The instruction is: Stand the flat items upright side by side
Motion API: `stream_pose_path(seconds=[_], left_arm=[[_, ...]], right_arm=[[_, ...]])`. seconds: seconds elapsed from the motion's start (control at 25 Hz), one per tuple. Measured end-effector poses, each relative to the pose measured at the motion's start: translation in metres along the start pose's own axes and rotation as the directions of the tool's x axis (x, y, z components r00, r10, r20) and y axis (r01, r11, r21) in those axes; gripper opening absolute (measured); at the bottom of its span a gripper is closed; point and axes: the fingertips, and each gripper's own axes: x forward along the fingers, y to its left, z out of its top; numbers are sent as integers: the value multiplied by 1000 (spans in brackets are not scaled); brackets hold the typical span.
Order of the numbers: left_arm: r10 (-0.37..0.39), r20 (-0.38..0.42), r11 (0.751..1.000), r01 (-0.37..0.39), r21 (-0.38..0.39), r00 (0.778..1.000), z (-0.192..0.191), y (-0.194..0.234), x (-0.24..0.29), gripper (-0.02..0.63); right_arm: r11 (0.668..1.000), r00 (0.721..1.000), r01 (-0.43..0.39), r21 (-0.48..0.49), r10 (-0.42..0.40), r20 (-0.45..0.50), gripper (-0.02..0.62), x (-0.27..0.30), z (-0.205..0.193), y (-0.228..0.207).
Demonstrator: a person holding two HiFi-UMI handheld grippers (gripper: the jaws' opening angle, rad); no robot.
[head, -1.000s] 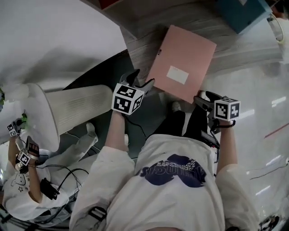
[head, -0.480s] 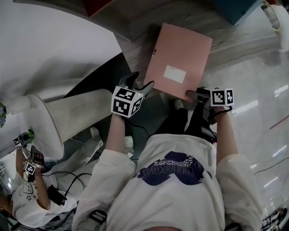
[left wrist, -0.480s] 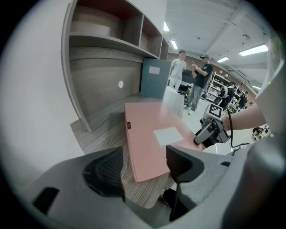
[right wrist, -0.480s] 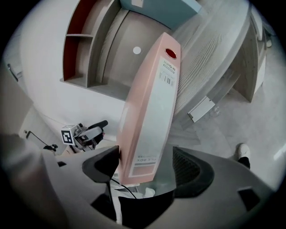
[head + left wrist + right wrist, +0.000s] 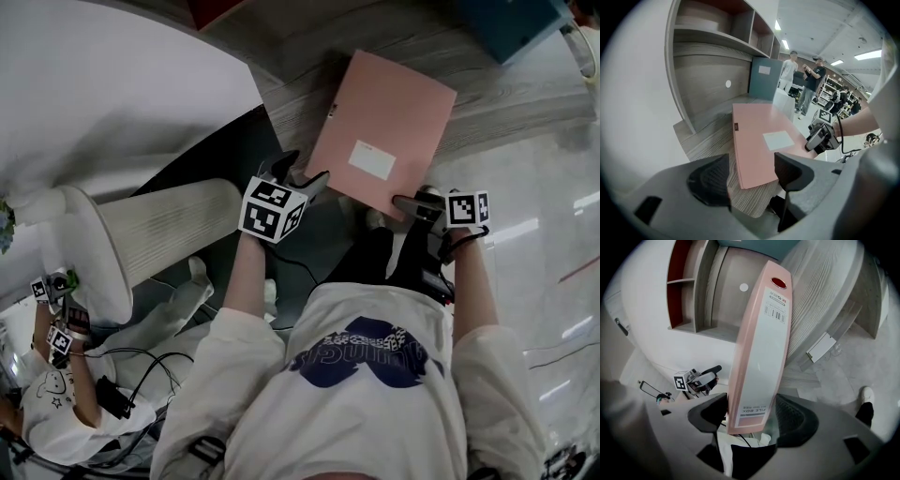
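**Right tool bites the pink box, left tool waits wide**

Here's the pink file box point(image 5: 384, 131), lying flat on the wood-grain bench point(image 5: 300, 56) with its white label point(image 5: 372, 159) facing up. The box's near right corner pokes out past the bench edge.

At that corner sits the right tool point(image 5: 412, 204). Its jaws have just been closing, and the end of the box's spine is between them. The right gripper view shows a pad against each broad face, so the tool is clamped on the pink file box. The spine's printed strip and round finger hole run away from the tool, up the picture.

Over at the box's near left corner, the left tool point(image 5: 298, 173) hovers just beside the edge without touching it. Its jaws stand well apart with nothing between them, and the left gripper view looks through the gap at that corner and the bench grain.

Behind the pink file box a teal box point(image 5: 506, 23) stands upright. To the pink box's left rises a shelf unit point(image 5: 717, 37). Far beyond the pink box, two people point(image 5: 813, 89) stand in the room.
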Motion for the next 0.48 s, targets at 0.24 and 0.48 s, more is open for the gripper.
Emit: stream_pose_path(seconds=[0.24, 0.48], left_arm=[[-14, -28, 1000, 14, 5, 1000, 3, 7, 9, 310], [-80, -89, 997, 78, -25, 993, 22, 24, 39, 310]], right_arm=[[1000, 1000, 10, 6, -10, 5, 314, 0, -1, 1], [999, 1000, 10, -32, -10, -23, 314, 2, 3, 3]])
